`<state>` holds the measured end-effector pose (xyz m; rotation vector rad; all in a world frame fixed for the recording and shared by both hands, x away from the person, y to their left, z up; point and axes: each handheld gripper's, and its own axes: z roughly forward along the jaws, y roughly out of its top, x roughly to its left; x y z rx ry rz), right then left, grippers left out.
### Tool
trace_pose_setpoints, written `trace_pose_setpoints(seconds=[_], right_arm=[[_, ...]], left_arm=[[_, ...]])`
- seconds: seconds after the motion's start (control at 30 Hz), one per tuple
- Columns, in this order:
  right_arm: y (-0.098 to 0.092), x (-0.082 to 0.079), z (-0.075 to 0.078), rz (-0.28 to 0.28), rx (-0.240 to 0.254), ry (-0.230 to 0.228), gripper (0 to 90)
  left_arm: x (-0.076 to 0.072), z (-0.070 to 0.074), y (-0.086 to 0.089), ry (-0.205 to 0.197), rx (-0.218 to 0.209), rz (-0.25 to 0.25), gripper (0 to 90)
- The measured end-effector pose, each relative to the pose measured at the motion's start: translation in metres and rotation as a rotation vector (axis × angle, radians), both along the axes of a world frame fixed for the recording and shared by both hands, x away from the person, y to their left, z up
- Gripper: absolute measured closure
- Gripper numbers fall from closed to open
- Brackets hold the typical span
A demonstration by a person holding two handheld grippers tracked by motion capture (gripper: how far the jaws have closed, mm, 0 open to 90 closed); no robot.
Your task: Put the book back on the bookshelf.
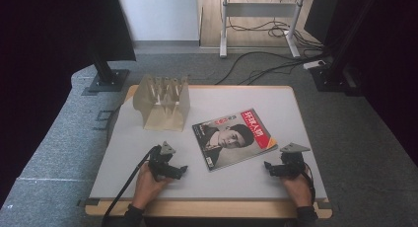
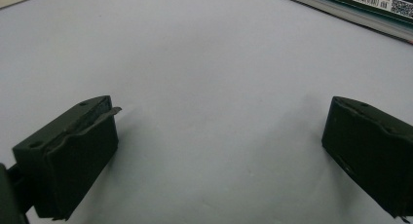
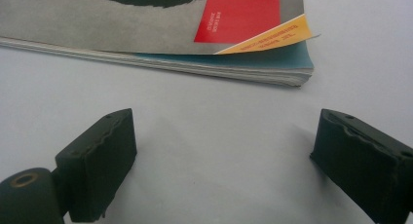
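1. The left gripper [image 1: 183,171] is matte black, with a grey three-cornered plate on top and a black cable trailing behind.
2. The right gripper [image 1: 267,168] matches it, black with a grey plate.
3. Blocky black jaws have wavy ridged inner faces and small screw holes.
4. Both sleeves are dark.

High overhead view; two low, close tong views sharing the magazine [image 1: 232,138].

A beige slotted rack [image 1: 162,103] stands at the table's [image 1: 276,182] far left.
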<state>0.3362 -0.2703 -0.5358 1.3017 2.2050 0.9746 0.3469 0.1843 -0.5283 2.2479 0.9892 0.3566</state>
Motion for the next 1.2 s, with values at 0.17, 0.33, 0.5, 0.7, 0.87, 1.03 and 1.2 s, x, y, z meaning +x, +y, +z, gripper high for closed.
trace_pose_setpoints(seconds=[0.17,0.33,0.5,0.7,0.87,1.03,1.2], right_arm=[[0.0,0.0,0.0,0.0,0.001,0.001,7.8],[0.0,0.0,0.0,0.0,0.001,0.001,7.8],[0.0,0.0,0.0,0.0,0.001,0.001,7.8],[0.0,0.0,0.0,0.0,0.001,0.001,7.8],[0.0,0.0,0.0,0.0,0.001,0.002,7.8],[0.0,0.0,0.0,0.0,0.001,0.002,7.9],[0.0,0.0,0.0,0.001,-0.001,0.001,7.9]], left_arm=[[0.0,0.0,0.0,0.0,0.0,0.0,0.0],[0.0,0.0,0.0,0.001,0.001,0.001,0.0],[0.0,0.0,0.0,0.001,0.0,0.001,0.0],[0.0,0.001,-0.001,0.002,-0.006,-0.009,0.0],[0.004,0.007,-0.005,0.002,-0.025,-0.033,0.0],[0.01,0.018,-0.013,-0.005,-0.043,-0.071,0.0],[0.026,0.036,-0.031,-0.028,-0.036,-0.134,0.0]])
